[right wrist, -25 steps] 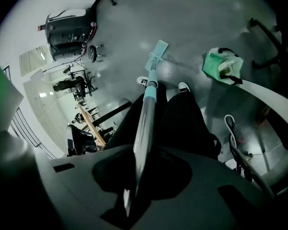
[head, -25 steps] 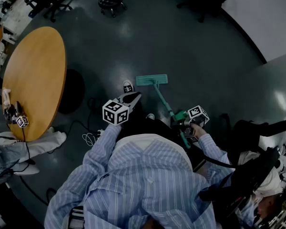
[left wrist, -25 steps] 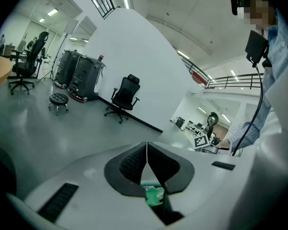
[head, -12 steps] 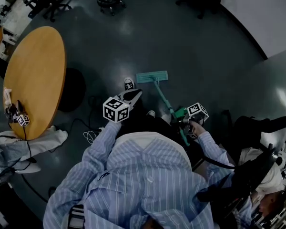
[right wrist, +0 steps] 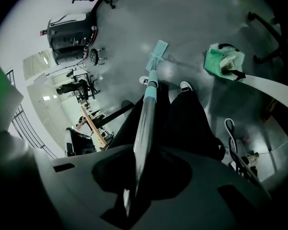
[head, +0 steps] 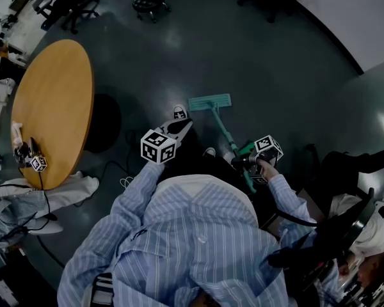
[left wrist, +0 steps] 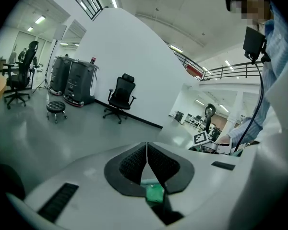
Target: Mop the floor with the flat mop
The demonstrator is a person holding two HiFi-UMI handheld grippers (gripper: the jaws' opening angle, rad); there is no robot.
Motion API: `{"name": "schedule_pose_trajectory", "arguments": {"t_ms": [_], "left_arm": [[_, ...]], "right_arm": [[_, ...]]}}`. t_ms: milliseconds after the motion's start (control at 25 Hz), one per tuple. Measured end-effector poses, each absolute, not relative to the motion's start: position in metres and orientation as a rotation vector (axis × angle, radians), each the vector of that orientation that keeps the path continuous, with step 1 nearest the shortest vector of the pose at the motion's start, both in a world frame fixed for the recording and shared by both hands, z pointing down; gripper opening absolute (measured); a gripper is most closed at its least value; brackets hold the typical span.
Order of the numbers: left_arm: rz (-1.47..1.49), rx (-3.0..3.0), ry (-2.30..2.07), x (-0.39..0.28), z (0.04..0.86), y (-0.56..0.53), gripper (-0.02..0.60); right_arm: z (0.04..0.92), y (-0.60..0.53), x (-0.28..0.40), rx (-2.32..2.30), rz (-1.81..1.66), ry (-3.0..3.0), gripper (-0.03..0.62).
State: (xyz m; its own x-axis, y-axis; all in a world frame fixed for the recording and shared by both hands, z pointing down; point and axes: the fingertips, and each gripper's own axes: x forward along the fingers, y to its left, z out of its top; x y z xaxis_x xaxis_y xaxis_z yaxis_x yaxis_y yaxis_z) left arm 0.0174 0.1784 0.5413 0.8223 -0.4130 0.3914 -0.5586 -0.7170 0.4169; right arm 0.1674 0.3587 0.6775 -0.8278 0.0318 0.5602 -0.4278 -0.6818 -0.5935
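right hand-held gripper (right wrist: 134, 174) pinching teal flat mop with metal handle (head: 210, 102) | left hand-held gripper (left wrist: 147, 152) pressed together, empty | mop head slid slightly forward on grey floor (head: 275, 75): stroke under way

My jaws are clamped on the mop handle (right wrist: 145, 123), which runs away from me to the teal mop head (right wrist: 157, 51) lying flat on the floor (right wrist: 201, 23). Dark trouser legs (right wrist: 187, 123) and two shoes (right wrist: 186, 86) show either side of it. A green bag (right wrist: 223, 63) lies off to the right.
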Motion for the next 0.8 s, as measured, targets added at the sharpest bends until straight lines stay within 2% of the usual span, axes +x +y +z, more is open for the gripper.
{"name": "schedule_pose_trajectory", "arguments": {"t_ms": [440,800], "left_arm": [[0.387,2.504,-0.695,0.010,0.545,0.172,0.009],[0.353,2.445,-0.721,-0.002,0.548,0.131,0.009]], "right_arm": [[0.665,0.336,0.146,0.773,2.586,-1.110,0.078],[0.654,0.275,0.129,0.757,2.573,-1.135,0.078]]}}
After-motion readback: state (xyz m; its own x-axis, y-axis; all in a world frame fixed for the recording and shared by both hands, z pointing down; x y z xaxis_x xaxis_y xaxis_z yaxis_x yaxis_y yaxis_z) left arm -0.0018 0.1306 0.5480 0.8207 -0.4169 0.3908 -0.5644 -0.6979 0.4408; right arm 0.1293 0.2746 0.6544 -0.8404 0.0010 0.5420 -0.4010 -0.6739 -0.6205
